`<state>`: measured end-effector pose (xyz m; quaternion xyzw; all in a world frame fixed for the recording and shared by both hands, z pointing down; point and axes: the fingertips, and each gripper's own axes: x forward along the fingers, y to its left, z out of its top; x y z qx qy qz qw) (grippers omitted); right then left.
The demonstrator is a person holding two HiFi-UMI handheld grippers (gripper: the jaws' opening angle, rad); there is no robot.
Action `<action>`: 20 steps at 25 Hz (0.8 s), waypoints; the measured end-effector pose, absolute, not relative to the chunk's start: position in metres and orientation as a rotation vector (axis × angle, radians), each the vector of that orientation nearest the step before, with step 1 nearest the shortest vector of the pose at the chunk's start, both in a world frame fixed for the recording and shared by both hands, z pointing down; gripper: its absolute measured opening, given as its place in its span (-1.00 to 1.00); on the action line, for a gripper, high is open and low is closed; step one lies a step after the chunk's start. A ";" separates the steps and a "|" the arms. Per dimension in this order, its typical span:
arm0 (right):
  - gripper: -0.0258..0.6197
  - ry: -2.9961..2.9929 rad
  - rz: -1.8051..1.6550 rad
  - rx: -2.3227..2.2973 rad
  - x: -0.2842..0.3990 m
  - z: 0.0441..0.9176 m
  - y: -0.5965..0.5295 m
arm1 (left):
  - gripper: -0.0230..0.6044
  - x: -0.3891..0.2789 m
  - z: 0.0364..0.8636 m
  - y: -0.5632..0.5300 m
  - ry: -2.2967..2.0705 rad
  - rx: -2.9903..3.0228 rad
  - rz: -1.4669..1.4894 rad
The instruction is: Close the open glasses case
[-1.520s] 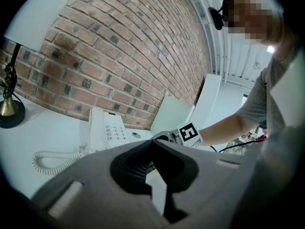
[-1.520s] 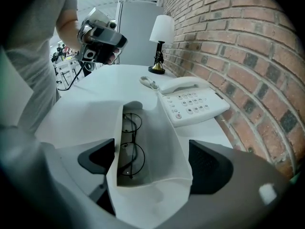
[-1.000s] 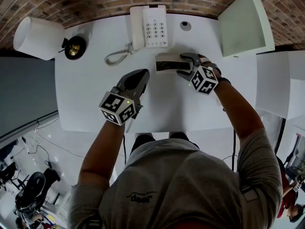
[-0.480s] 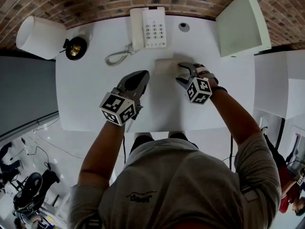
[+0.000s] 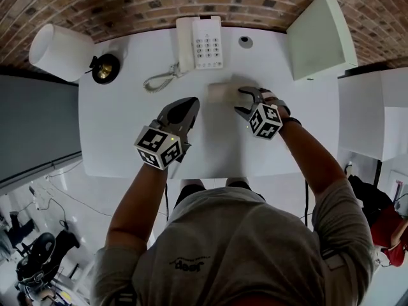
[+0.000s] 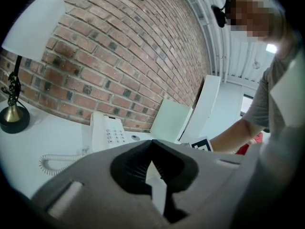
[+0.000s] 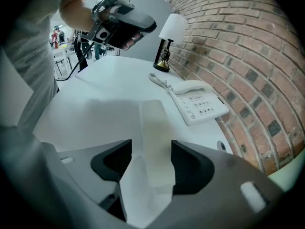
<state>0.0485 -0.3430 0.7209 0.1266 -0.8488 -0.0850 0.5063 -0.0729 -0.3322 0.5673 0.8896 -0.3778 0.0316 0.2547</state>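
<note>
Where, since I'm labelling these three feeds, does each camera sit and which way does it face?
Head view: on the person's head, looking steeply down at the table; shows torso, forearms, left gripper, right gripper.
Left gripper view: rides the left gripper, faces across the table to the phone and brick wall; jaws together, person's right arm visible.
Right gripper view: rides the right gripper, tilts down at the glasses case between its closing jaws; left gripper visible beyond.
Shared: both gripper views show phone and lamp.

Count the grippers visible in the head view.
2. The left gripper hangs shut and empty over the middle of the white desk. The right gripper is at the glasses case, jaws closing with the case between them. None looks hidden.
</note>
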 end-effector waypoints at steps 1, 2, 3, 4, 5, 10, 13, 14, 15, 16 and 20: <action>-0.10 -2.061 -0.191 0.307 0.047 0.717 -0.342 | -0.94 -0.073 0.565 -0.332 -1.029 2.419 0.085; -0.10 -2.078 -0.177 0.314 0.045 0.713 -0.341 | -0.94 -0.075 0.563 -0.333 -1.032 2.422 0.083; -0.11 -2.096 -0.163 0.327 0.043 0.707 -0.341 | -0.94 -0.076 0.560 -0.333 -1.036 2.424 0.080; -0.11 -2.116 -0.149 0.345 0.041 0.700 -0.341 | -0.94 -0.077 0.558 -0.334 -1.040 2.426 0.077; -0.14 -2.137 -0.134 0.365 0.040 0.692 -0.341 | -0.94 -0.078 0.555 -0.334 -1.044 2.428 0.074; -0.26 -2.260 -0.027 0.495 0.039 0.643 -0.344 | -0.94 -0.080 0.534 -0.334 -1.051 2.446 0.060; -0.33 -2.348 0.071 0.592 0.046 0.615 -0.348 | -0.94 -0.079 0.522 -0.333 -1.055 2.462 0.055; -0.35 -2.375 0.101 0.629 0.050 0.606 -0.350 | -0.94 -0.079 0.519 -0.333 -1.059 2.468 0.055; -0.38 -2.398 0.130 0.667 0.054 0.597 -0.352 | -0.94 -0.080 0.515 -0.333 -1.064 2.473 0.055; -0.40 -2.420 0.158 0.706 0.058 0.588 -0.354 | -0.94 -0.080 0.511 -0.333 -1.068 2.476 0.054; -0.52 -2.496 0.231 0.840 0.074 0.548 -0.354 | -0.94 -0.079 0.495 -0.329 -1.081 2.483 0.043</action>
